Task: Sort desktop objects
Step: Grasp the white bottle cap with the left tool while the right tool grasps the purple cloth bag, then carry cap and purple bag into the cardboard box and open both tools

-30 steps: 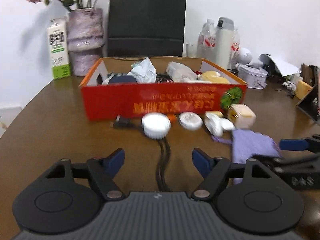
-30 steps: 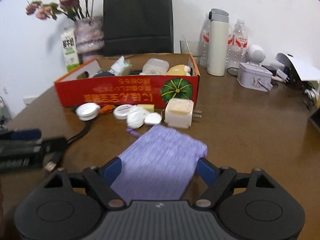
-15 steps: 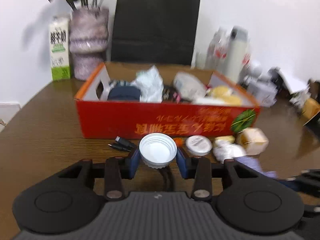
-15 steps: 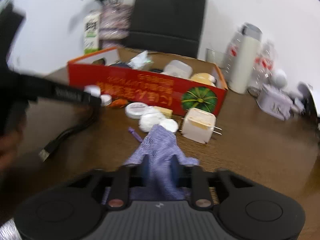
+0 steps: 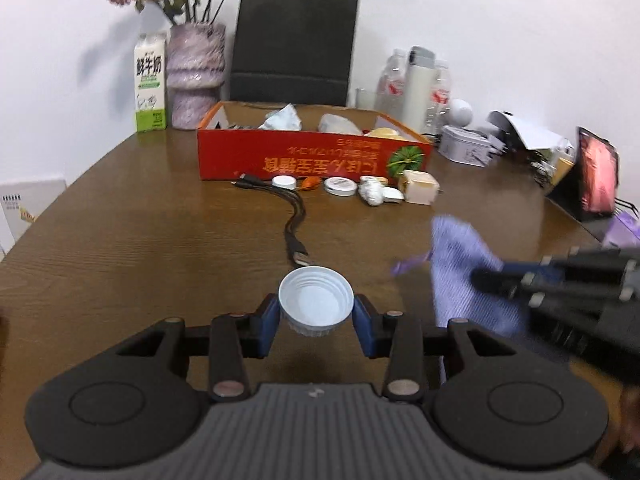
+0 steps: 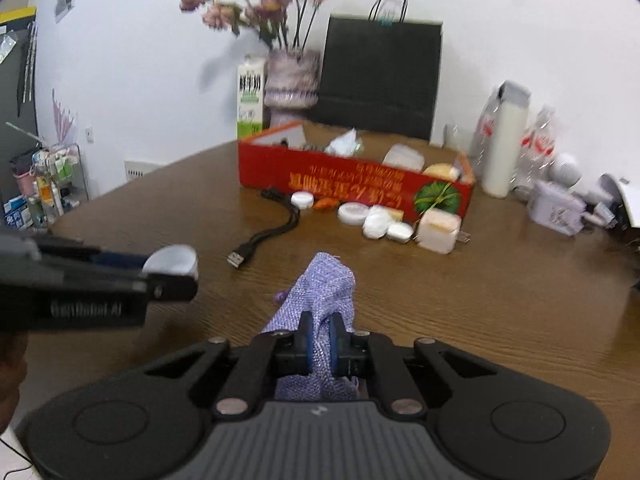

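Observation:
My left gripper (image 5: 316,322) is shut on a white screw cap (image 5: 316,301), open side up, held above the wooden table (image 5: 140,248). That cap (image 6: 173,260) also shows at the left of the right wrist view, in the other gripper's blurred fingers. My right gripper (image 6: 321,342) is shut on a purple knitted pouch (image 6: 320,292), bunched between the blue pads and lifted off the table. From the left wrist view the pouch (image 5: 464,264) hangs at the right. The red cardboard box (image 5: 312,156) with several items inside stands at the back.
A black USB cable (image 5: 296,224) runs from the box toward me. Small white lids (image 5: 340,186), an orange bit and a cream plug block (image 5: 418,187) lie along the box front. Vase, milk carton, black bag, bottles, a tin and a tablet (image 5: 598,180) line the far edge.
Both grippers closed, the left on the white cap and the right on the purple pouch. Both then pulled back from the red box with their loads lifted.

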Motion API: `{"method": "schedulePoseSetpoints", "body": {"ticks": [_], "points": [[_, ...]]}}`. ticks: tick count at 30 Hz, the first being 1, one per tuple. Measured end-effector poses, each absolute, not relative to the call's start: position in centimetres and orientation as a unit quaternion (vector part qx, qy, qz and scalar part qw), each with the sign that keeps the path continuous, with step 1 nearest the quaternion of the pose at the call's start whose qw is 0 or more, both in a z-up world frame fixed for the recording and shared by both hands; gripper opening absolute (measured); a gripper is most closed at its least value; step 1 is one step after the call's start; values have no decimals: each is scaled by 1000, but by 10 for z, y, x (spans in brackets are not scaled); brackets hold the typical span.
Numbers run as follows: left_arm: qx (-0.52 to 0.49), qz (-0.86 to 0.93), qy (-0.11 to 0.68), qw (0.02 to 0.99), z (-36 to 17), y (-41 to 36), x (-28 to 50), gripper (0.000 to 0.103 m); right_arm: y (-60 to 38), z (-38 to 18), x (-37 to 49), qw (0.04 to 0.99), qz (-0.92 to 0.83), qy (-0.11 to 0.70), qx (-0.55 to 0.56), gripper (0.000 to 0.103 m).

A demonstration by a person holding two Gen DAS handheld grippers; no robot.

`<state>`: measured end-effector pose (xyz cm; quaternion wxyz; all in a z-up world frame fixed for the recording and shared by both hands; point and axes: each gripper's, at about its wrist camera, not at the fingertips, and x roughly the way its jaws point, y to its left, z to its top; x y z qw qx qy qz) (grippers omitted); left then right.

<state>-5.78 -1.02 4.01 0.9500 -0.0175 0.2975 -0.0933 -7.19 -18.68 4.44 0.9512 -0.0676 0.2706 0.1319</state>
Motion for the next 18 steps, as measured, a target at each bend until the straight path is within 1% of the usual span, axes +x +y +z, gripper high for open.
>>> {"method": "schedulePoseSetpoints", "body": {"ticks": [10, 14, 18], "points": [[-33, -109, 257, 960, 64, -10, -98, 40, -214, 87, -127, 971, 103, 213, -41, 7], [-60, -122, 253, 958, 76, 1, -85, 40, -221, 106, -123, 975, 114, 190, -27, 7], [-96, -131, 241, 957, 99, 20, -47, 40, -223, 123, -92, 977, 124, 171, -35, 7]]}}
